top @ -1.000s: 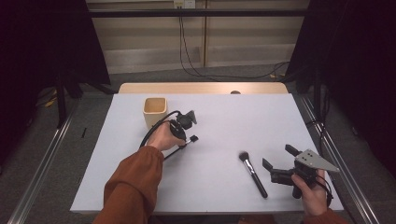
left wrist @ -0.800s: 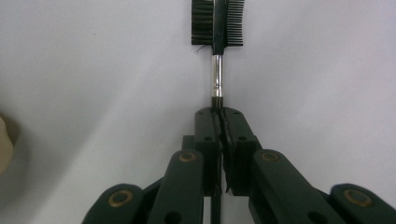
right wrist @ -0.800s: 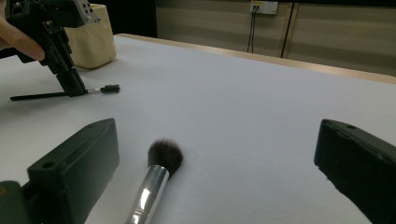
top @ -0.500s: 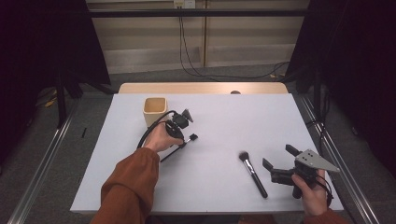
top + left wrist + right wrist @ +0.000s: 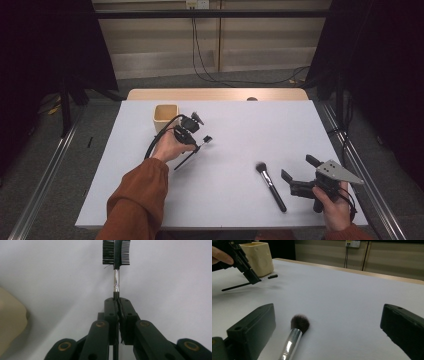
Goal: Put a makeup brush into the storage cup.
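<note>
Gripping a slim brow comb-and-brush (image 5: 116, 255) by its dark handle, the left gripper (image 5: 194, 139) hovers above the white table (image 5: 235, 130) left of centre in the high view, beside a cream-coloured cup (image 5: 165, 116) standing at the table's upper left. In the left gripper view its two jaws are pressed together on the handle at mid-frame, the silver ferrule rising from them and the double-sided head, bristles on one side and comb teeth on the other, at the top edge; a corner of the cup shows at the left edge. The right gripper view catches the same tool at upper left, held clear of the tabletop and roughly level, its head close to the cup's base.

At the lower right of the high view the right gripper (image 5: 299, 174), held in a hand (image 5: 334, 207), has its jaws standing wide apart with nothing between the pads. A powder brush (image 5: 270, 180) with a dark handle lies flat on the table just left of it; in the right gripper view its soft bristle head sits at lower centre between the two open jaws, apart from both.
</note>
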`<action>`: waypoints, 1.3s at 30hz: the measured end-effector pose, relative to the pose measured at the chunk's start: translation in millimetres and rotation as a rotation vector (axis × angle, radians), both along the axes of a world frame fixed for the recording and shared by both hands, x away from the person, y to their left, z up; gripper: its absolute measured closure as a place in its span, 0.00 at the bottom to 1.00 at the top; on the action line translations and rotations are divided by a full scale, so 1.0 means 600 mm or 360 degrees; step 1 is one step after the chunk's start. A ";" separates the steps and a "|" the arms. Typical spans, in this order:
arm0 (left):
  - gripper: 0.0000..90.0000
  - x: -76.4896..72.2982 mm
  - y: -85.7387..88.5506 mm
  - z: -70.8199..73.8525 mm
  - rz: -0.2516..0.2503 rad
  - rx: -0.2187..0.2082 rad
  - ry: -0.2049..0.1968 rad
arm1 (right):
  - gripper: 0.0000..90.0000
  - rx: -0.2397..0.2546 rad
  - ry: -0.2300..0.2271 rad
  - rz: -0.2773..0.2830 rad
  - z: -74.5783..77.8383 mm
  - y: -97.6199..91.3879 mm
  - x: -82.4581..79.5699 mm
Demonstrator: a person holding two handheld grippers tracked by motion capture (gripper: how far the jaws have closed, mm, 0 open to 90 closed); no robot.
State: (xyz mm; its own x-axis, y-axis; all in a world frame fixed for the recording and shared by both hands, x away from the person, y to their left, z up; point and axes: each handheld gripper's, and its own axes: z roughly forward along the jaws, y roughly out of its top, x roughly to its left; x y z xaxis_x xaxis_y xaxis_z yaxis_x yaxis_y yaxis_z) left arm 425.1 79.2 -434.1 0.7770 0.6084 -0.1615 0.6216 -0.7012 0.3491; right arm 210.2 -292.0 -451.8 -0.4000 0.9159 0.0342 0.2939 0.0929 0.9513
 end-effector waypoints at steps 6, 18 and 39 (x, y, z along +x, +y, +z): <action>0.95 -0.008 0.009 0.012 0.0021 -0.0096 -0.0034 | 0.00 0.0002 0.0003 -0.0001 0.000 0.000 0.000; 0.95 -0.022 0.024 0.033 0.0040 -0.0255 -0.0165 | 0.00 0.0003 0.0005 -0.0001 0.000 0.000 0.001; 0.95 -0.048 0.063 0.056 0.0134 -0.0492 -0.0374 | 0.00 0.0006 0.0008 -0.0007 0.000 0.000 0.001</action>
State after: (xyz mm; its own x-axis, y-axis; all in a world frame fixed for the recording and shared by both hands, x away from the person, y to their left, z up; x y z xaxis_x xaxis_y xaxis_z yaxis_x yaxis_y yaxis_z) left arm 396.3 116.9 -400.7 0.7639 0.6222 -0.1712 0.5508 -0.4905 0.6753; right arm 210.6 -292.1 -451.9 -0.3959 0.9174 0.0398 0.2994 0.0879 0.9501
